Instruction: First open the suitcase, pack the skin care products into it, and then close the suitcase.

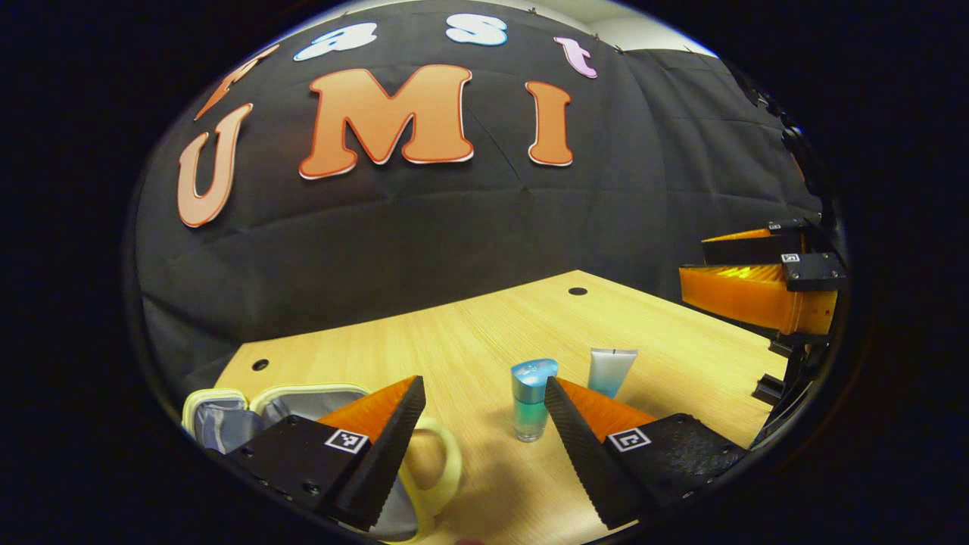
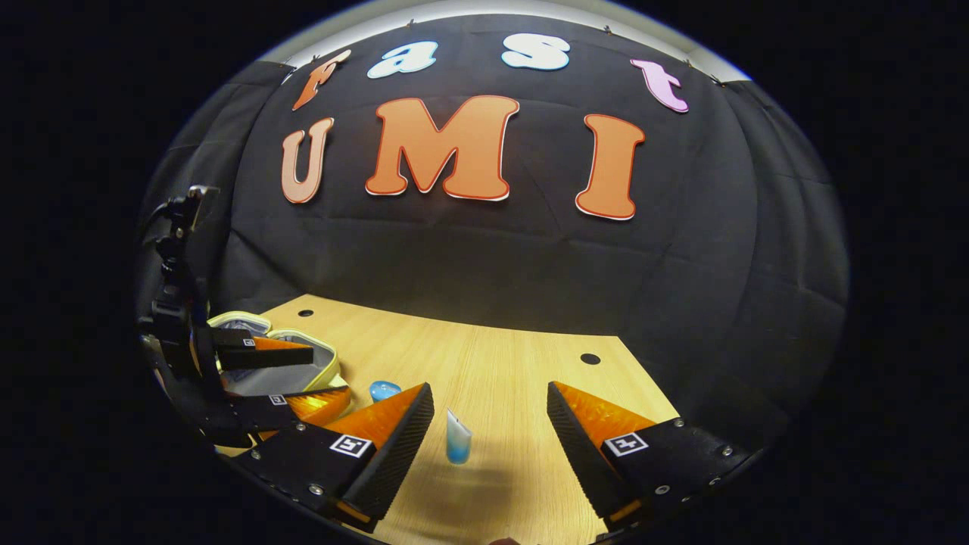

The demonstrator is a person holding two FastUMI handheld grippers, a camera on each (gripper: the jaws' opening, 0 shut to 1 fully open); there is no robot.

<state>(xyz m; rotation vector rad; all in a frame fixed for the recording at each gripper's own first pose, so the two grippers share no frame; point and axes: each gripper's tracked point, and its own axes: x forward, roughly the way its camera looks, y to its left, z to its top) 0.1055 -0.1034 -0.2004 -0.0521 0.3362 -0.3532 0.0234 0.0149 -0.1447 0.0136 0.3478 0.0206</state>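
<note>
Standing on the table (image 1: 469,333): one bottle (image 1: 531,400), one tube (image 1: 610,369), one suitcase (image 1: 227,412) (both claws apart)

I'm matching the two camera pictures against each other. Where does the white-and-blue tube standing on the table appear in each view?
Left gripper view: the tube stands right of centre, just right of the blue bottle.
Right gripper view: the tube stands low at centre, between that hand-held gripper's fingers.
Shared landmark: the open suitcase, lying at the left.
</note>
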